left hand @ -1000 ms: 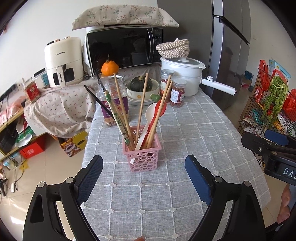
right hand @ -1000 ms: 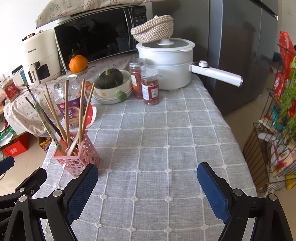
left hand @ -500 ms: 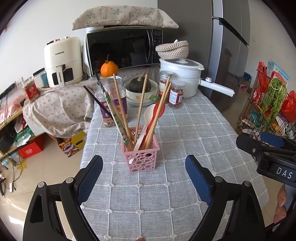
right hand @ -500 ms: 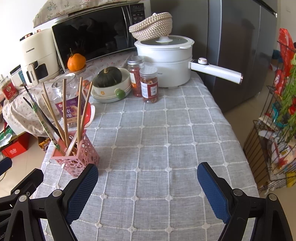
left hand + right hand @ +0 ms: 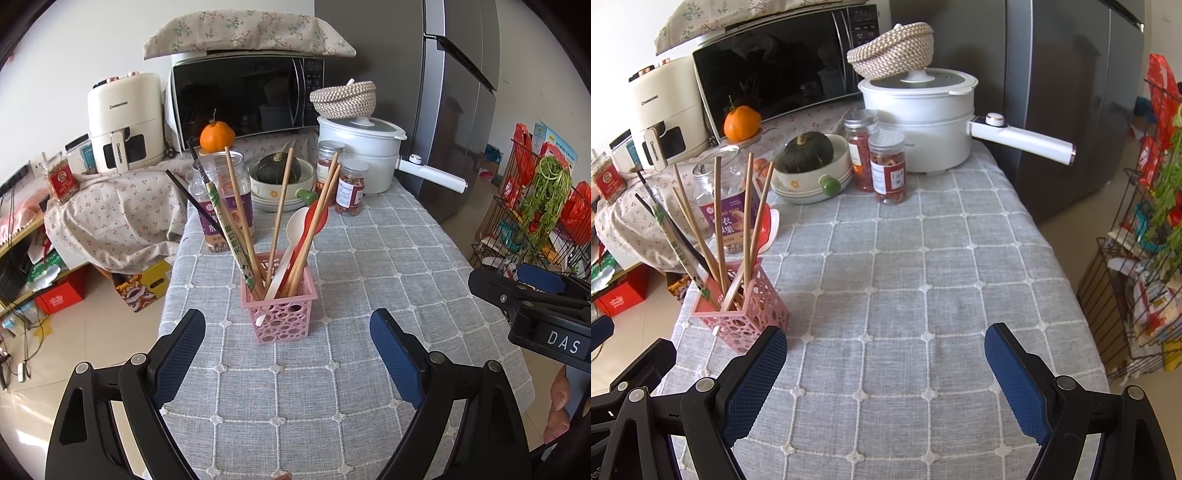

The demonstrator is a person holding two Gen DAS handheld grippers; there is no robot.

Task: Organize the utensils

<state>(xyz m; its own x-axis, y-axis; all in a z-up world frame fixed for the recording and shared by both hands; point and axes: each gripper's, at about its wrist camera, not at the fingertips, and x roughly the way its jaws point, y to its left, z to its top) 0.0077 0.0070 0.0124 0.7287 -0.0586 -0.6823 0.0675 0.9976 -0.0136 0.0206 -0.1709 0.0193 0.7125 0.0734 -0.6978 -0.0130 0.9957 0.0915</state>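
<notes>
A pink perforated utensil holder (image 5: 279, 309) stands on the grey checked tablecloth (image 5: 332, 369), and also shows at the left of the right wrist view (image 5: 740, 312). It holds several wooden chopsticks (image 5: 281, 206), a black chopstick, a wrapped pair (image 5: 229, 229), a white spoon (image 5: 291, 240) and a red spoon (image 5: 314, 221). My left gripper (image 5: 288, 332) is open and empty just in front of the holder. My right gripper (image 5: 885, 349) is open and empty over bare cloth, to the right of the holder.
At the table's back stand a plastic jar (image 5: 225, 199), a bowl with a green squash (image 5: 279, 177), two small jars (image 5: 349, 188) and a white pot (image 5: 360, 151) with a long handle. A microwave, air fryer and fridge stand behind. A wire rack (image 5: 535, 221) is at the right.
Both grippers have drawn back slightly toward the table's near edge; the holder looks a little farther off. Both stay open and empty.
</notes>
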